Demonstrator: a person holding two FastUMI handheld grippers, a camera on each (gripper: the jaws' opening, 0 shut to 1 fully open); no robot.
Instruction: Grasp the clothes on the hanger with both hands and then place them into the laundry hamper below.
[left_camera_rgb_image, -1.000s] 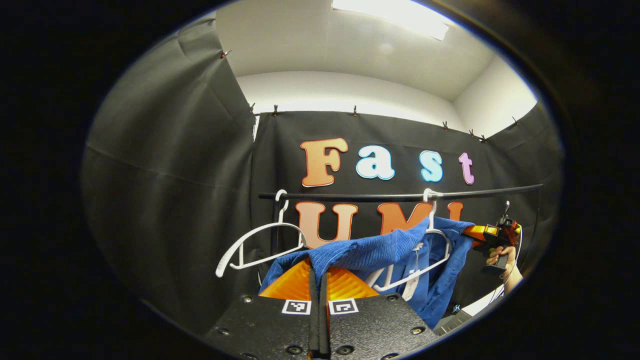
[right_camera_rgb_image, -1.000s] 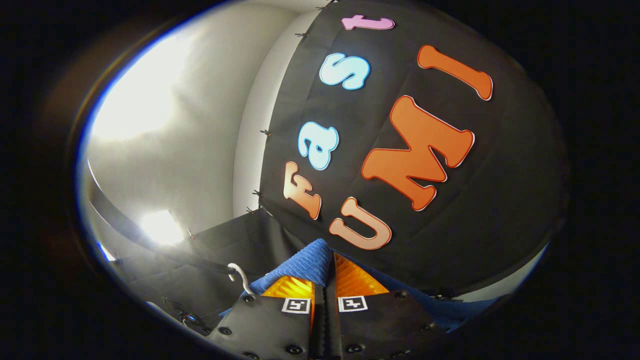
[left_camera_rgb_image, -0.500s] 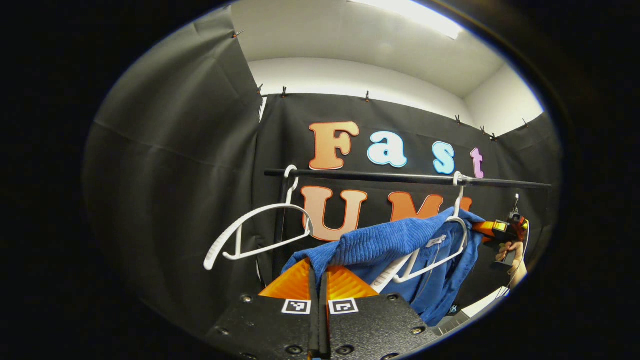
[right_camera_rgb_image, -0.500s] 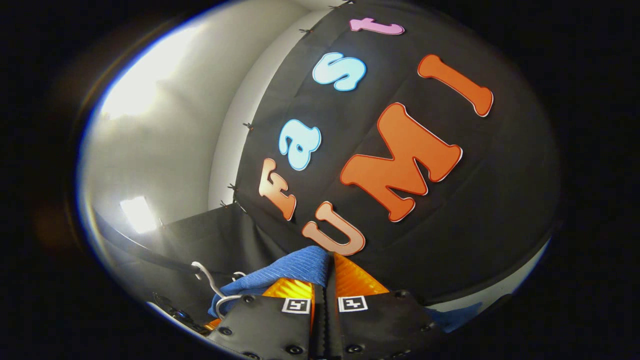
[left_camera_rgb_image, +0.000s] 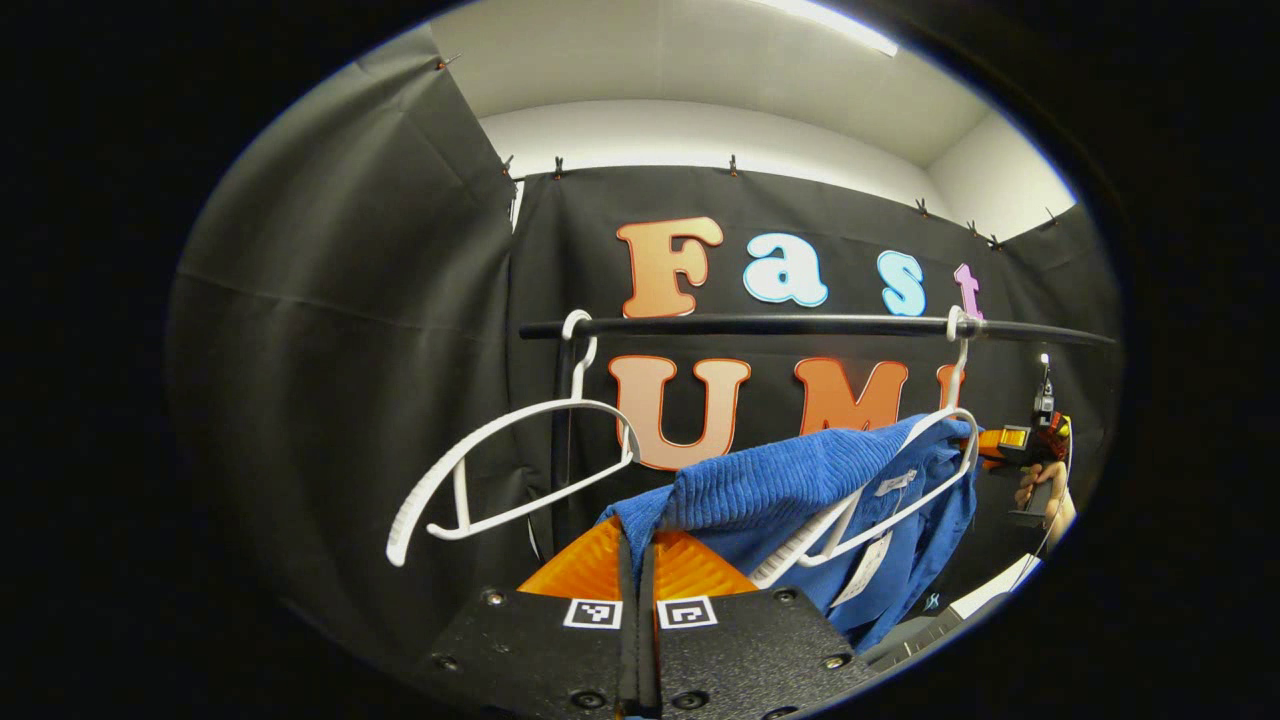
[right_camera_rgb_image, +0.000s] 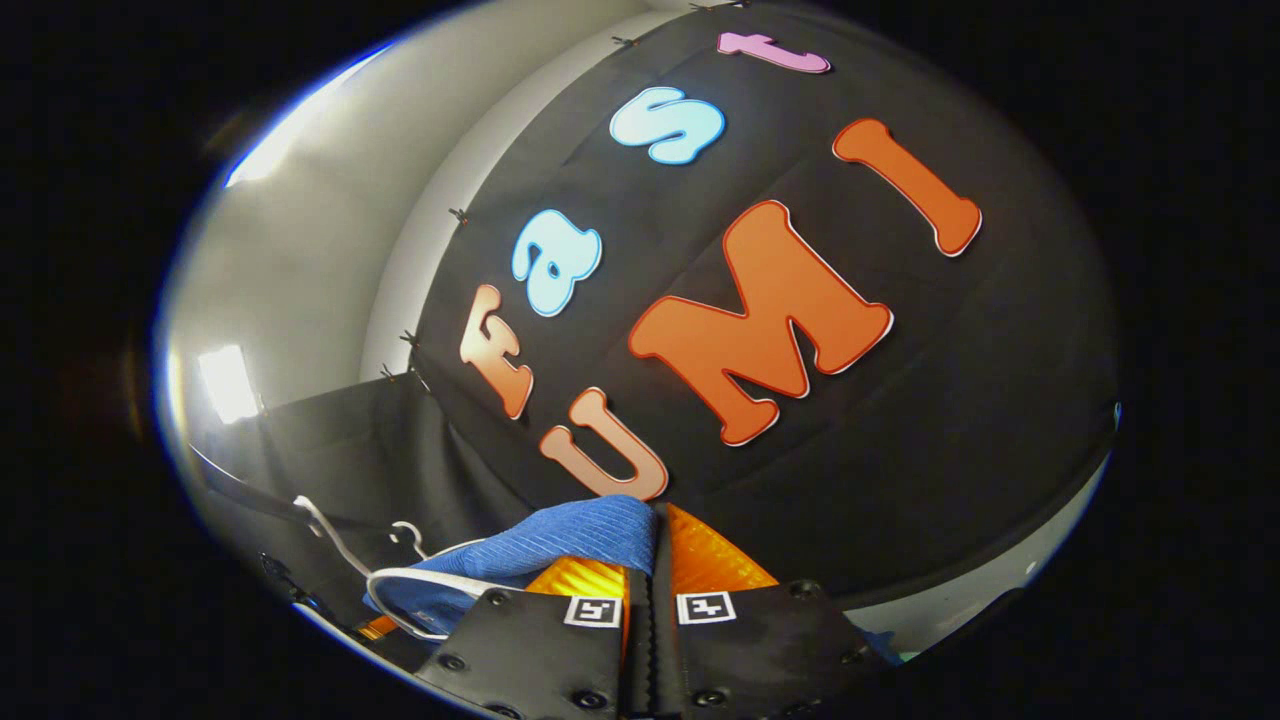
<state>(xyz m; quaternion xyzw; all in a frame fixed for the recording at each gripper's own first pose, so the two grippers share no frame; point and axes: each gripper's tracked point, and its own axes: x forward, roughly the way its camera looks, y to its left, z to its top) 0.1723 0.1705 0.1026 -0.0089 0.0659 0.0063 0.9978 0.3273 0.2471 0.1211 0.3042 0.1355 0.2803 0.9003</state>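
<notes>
Both grippers clamped on the blue garment (left_camera_rgb_image: 800, 490). Left gripper (left_camera_rgb_image: 637, 545): fingers closed tight, cloth corner pinched btwn them. Right gripper (right_camera_rgb_image: 650, 545): same, closed on a blue fold. Step looks like pulling it off the white hanger (left_camera_rgb_image: 900, 490), which hooks the black rail (left_camera_rgb_image: 800, 325); garment is partly draped over it, one hanger arm exposed. An empty hanger (left_camera_rgb_image: 500, 470) hangs alongside. Cloth's long axis runs gripper to gripper, stretched roughly along the rail, rest drooping down. Next: prob. free it from the hanger arm w/o snagging, then lower both hands together to the hamper.
</notes>
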